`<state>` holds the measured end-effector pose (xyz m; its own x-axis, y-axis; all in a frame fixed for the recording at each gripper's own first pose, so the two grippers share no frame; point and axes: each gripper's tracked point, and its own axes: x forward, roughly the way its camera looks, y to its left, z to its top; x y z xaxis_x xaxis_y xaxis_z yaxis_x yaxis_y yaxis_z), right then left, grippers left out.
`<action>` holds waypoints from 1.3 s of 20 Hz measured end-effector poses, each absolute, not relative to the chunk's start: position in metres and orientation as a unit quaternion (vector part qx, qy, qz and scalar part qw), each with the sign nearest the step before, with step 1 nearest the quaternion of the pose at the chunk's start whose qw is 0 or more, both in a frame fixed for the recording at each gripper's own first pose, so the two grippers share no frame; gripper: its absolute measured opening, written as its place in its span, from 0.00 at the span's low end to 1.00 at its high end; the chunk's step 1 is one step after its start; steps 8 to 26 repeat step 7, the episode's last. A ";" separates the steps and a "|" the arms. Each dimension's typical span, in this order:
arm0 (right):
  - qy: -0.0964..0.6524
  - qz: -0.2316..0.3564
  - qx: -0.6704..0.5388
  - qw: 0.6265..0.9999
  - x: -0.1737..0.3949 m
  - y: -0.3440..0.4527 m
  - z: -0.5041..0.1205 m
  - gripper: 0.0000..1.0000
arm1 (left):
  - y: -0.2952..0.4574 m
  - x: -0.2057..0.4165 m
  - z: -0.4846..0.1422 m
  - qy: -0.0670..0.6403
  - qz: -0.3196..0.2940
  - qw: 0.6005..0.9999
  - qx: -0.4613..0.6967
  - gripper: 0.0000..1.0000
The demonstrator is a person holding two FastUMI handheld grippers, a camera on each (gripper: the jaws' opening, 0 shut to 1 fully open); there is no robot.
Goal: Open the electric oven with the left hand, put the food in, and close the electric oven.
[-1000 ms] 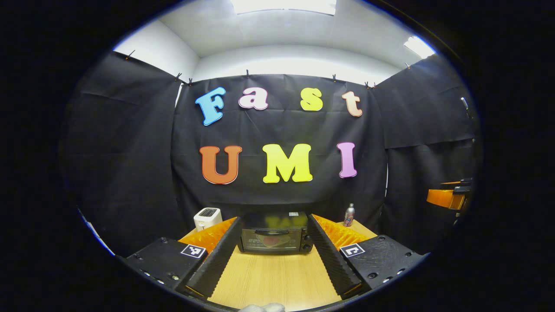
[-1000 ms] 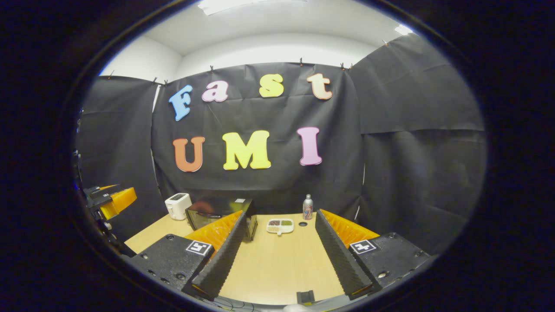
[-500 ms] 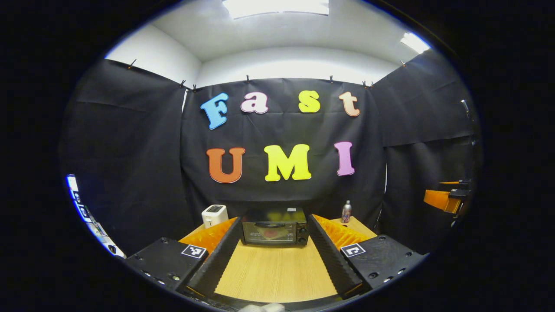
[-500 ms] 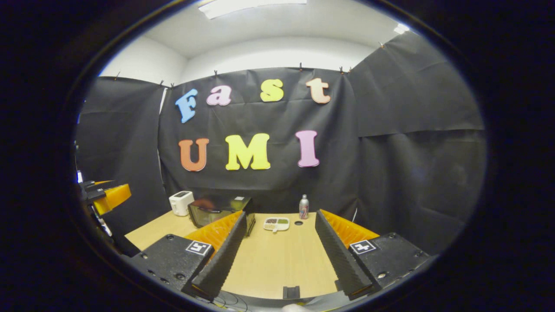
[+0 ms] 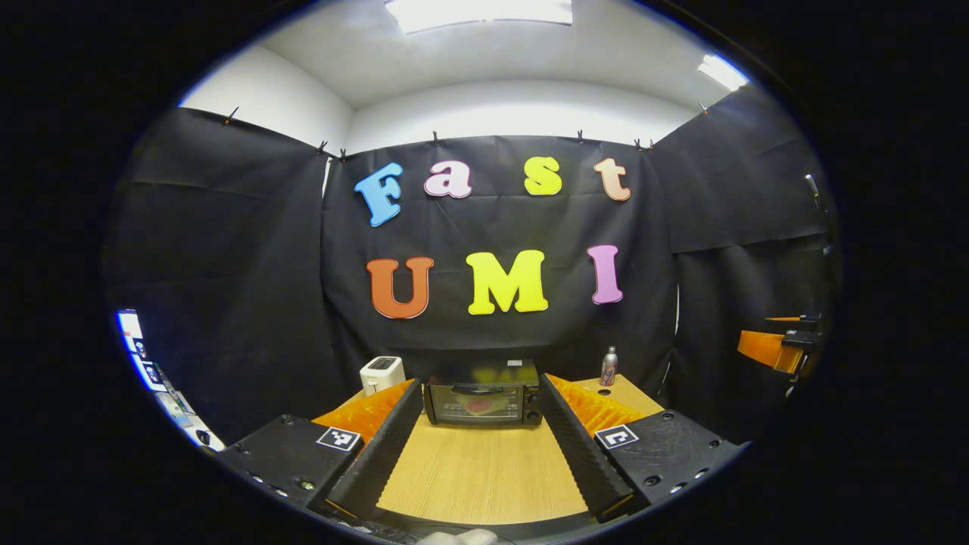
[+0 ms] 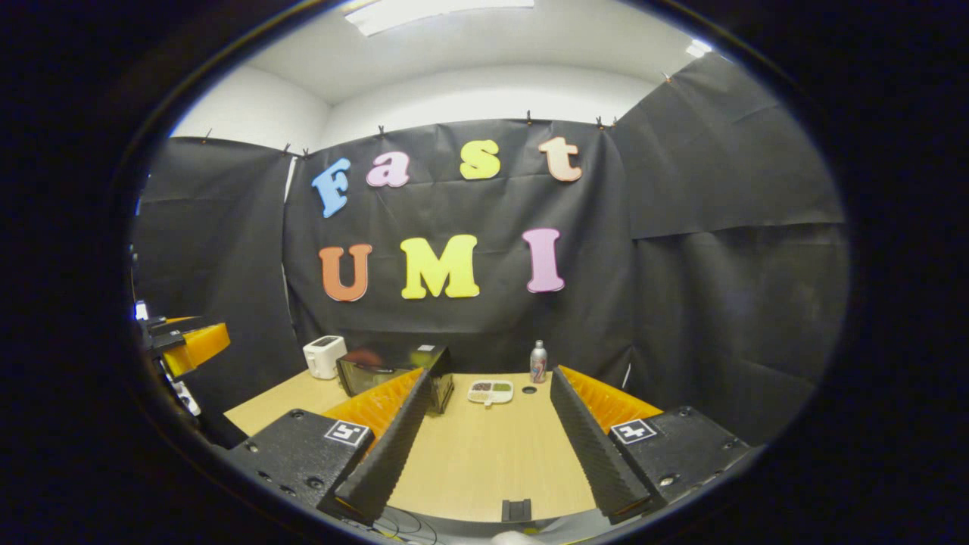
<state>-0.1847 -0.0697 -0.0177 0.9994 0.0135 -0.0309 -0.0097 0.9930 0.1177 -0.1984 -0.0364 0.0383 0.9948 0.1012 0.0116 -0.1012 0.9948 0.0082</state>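
Left tool (image 5: 478, 393) stands wide open with nothing between its fingers, held over the near end of the wooden worktop (image 5: 477, 477) and aimed straight at the black electric oven (image 5: 482, 393), whose door is closed. Bare wood lies between tool and oven. A white toaster (image 5: 381, 372) stands just left of the oven, and a small bottle (image 5: 609, 366) sits near the worktop's far right corner.

Right tool (image 6: 484, 378) is likewise spread wide and holds nothing. In the right gripper view, a divided food tray (image 6: 490, 390) lies near the far edge, just right of the oven, with a dark round thing, too small to make out, between it and the bottle. Its left finger hides the oven's lower front corner. What lies behind the oven's glass is unclear.
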 end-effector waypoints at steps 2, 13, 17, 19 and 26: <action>0.019 0.005 0.057 0.998 -0.182 -0.069 -0.018 0.96 | -0.034 -0.194 0.038 -0.005 0.050 0.999 0.005 0.96; 0.022 0.001 0.064 0.998 -0.171 -0.066 -0.016 0.96 | -0.033 -0.179 0.039 -0.006 0.044 0.999 0.007 0.97; 0.022 0.001 0.064 0.998 -0.171 -0.066 -0.016 0.96 | -0.033 -0.179 0.039 -0.006 0.044 0.999 0.007 0.97; 0.022 0.001 0.064 0.998 -0.171 -0.066 -0.016 0.96 | -0.033 -0.179 0.039 -0.006 0.044 0.999 0.007 0.97; 0.022 0.001 0.064 0.998 -0.171 -0.066 -0.016 0.96 | -0.033 -0.179 0.039 -0.006 0.044 0.999 0.007 0.97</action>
